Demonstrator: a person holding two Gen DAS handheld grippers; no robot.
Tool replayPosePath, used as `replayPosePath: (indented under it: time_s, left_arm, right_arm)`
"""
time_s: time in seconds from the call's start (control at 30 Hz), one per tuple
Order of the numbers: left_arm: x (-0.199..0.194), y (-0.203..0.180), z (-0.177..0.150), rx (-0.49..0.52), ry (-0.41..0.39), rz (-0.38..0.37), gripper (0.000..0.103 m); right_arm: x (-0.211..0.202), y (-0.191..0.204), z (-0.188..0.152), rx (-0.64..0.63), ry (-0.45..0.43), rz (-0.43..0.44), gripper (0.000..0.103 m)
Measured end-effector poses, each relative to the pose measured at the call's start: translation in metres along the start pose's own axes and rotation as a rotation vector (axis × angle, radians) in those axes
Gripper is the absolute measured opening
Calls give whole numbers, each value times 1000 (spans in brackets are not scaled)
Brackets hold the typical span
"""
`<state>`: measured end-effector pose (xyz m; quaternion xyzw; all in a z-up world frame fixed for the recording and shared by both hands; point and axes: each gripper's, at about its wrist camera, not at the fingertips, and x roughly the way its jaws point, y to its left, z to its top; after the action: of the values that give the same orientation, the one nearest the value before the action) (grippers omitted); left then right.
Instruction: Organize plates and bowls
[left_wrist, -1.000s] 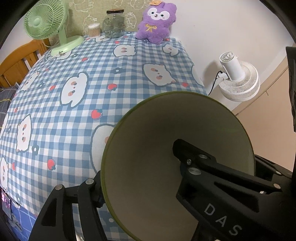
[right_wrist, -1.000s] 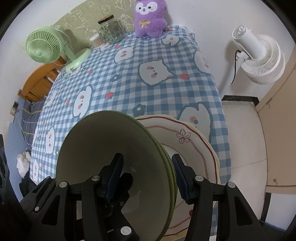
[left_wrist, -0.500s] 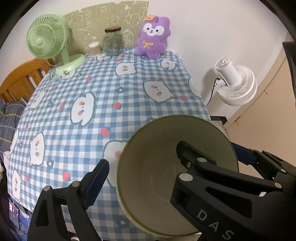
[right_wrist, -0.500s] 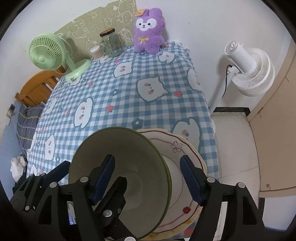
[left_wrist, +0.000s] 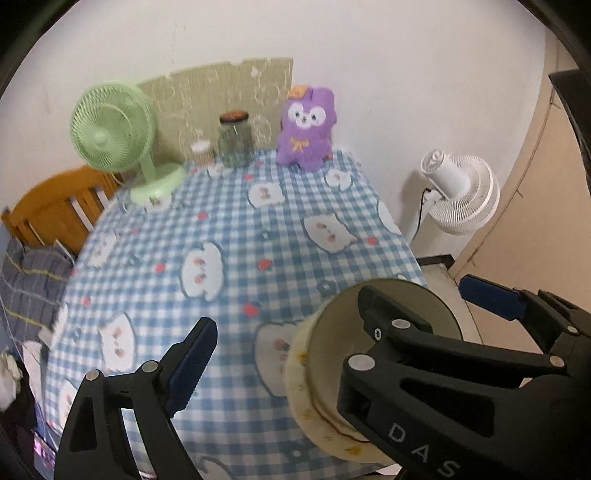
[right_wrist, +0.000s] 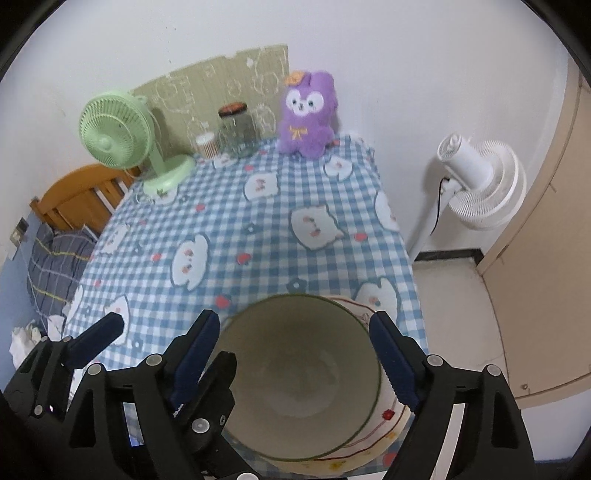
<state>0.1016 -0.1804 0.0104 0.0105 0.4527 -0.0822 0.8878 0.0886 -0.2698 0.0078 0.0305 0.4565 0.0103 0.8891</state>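
Observation:
An olive-green bowl (right_wrist: 303, 376) rests in a cream plate with red flowers (right_wrist: 388, 417) at the near right corner of the table. My right gripper (right_wrist: 295, 317) hovers above it. Its jaws are opening, with the bowl below and between the blue pads (right_wrist: 395, 369), which do not touch it. In the left wrist view the bowl (left_wrist: 332, 350) and plate (left_wrist: 306, 402) lie low on the right. My left gripper (left_wrist: 286, 308) is also opening; one finger is over the bowl's inside and the other is over the cloth. Neither presses on the rim.
On the blue checked tablecloth (left_wrist: 229, 229) a green desk fan (left_wrist: 114, 136), a glass jar (left_wrist: 234, 140), a small pot (left_wrist: 201, 153) and a purple plush toy (left_wrist: 306, 129) line the far edge. A white floor fan (right_wrist: 480, 184) stands right of the table, and a wooden headboard (right_wrist: 81, 199) stands to the left.
Both grippers have lifted and drawn back from the bowl. Their jaws have spread wide and let go of its rim. The bowl stays in the plate.

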Motion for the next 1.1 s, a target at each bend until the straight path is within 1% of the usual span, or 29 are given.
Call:
replayPosePath:
  time_s: [0.17, 0.43, 0.6, 0.7, 0.77, 0.83, 0.93, 1.03, 1.1]
  left_arm:
    - [-20, 23, -2, 13, -52, 4, 94]
    - [-41, 70, -16, 7, -91, 19, 94]
    - [-51, 97, -27, 7, -127, 40, 94]
    - [-57, 115, -35, 5, -150, 53, 94]
    - [-61, 125, -41, 14, -162, 57, 94]
    - [-62, 132, -47, 30, -174, 69, 95]
    - [-61, 140, -58, 48, -181, 88, 95]
    - [-60, 148, -71, 40, -192, 95, 95]
    - [-60, 151, -81, 43, -229, 127, 95]
  right_arm:
    - [-17, 24, -3, 10, -56, -25, 88]
    - [-37, 56, -16, 48, -102, -75, 88]
    - [-46, 76, -28, 52, -126, -81, 88]
    - [-50, 89, -37, 45, -162, -103, 88]
    - [-51, 96, -45, 39, -178, -97, 88]
    - [-49, 101, -53, 47, -182, -95, 88]
    - [-45, 103, -64, 71, -164, -106, 88]
    - [-43, 103, -76, 79, -181, -114, 88]
    - [-41, 103, -84, 70, -187, -133, 88]
